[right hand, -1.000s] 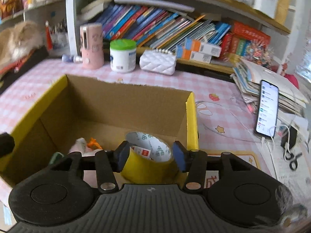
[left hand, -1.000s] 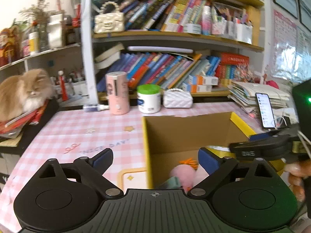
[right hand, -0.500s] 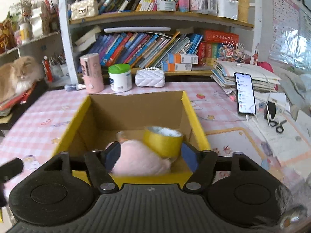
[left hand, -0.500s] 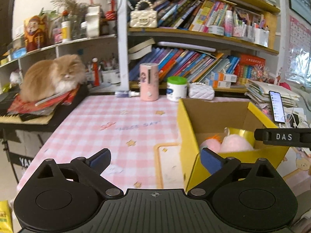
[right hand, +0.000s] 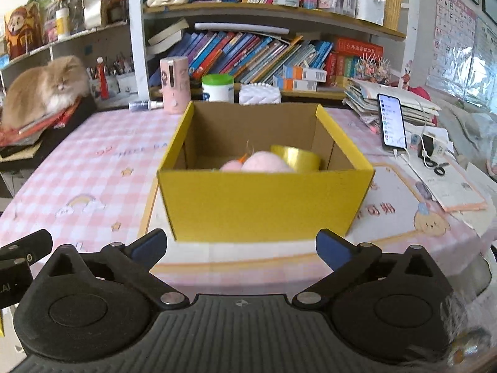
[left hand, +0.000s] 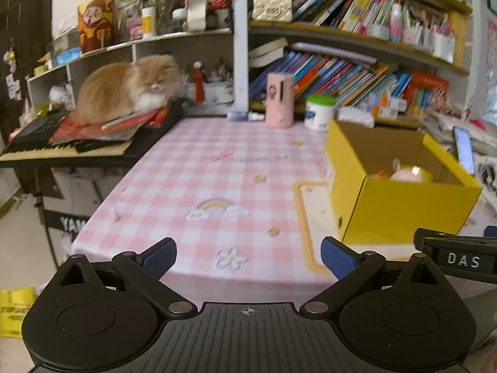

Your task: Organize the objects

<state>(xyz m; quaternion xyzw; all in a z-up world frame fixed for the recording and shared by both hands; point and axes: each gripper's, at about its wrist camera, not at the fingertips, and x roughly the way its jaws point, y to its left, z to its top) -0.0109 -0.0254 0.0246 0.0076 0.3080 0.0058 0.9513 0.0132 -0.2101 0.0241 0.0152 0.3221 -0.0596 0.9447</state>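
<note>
A yellow cardboard box [right hand: 264, 202] stands on the pink checked tablecloth, also seen in the left wrist view as the box [left hand: 400, 211] at the right. Inside it lie a yellow tape roll [right hand: 299, 157] and a pink plush toy [right hand: 264, 163]. My right gripper [right hand: 240, 247] hangs in front of the box near the table's front edge; its jaws are opening wide with nothing between them. My left gripper [left hand: 248, 256] is open and empty over the tablecloth, to the left of the box. Part of the right gripper [left hand: 459, 259] shows at the left view's right edge.
A pink cylinder [right hand: 174, 85], a green-lidded jar [right hand: 218, 88] and a white quilted pouch [right hand: 260, 94] stand behind the box. A cat [left hand: 130, 88] lies on a keyboard at the left. A phone [right hand: 392, 121], papers and scissors lie at the right. Bookshelves fill the back.
My right gripper let go of the tape roll in the box, opened and drew back out to the table's front. The left gripper also pulled back and to the left of the box.
</note>
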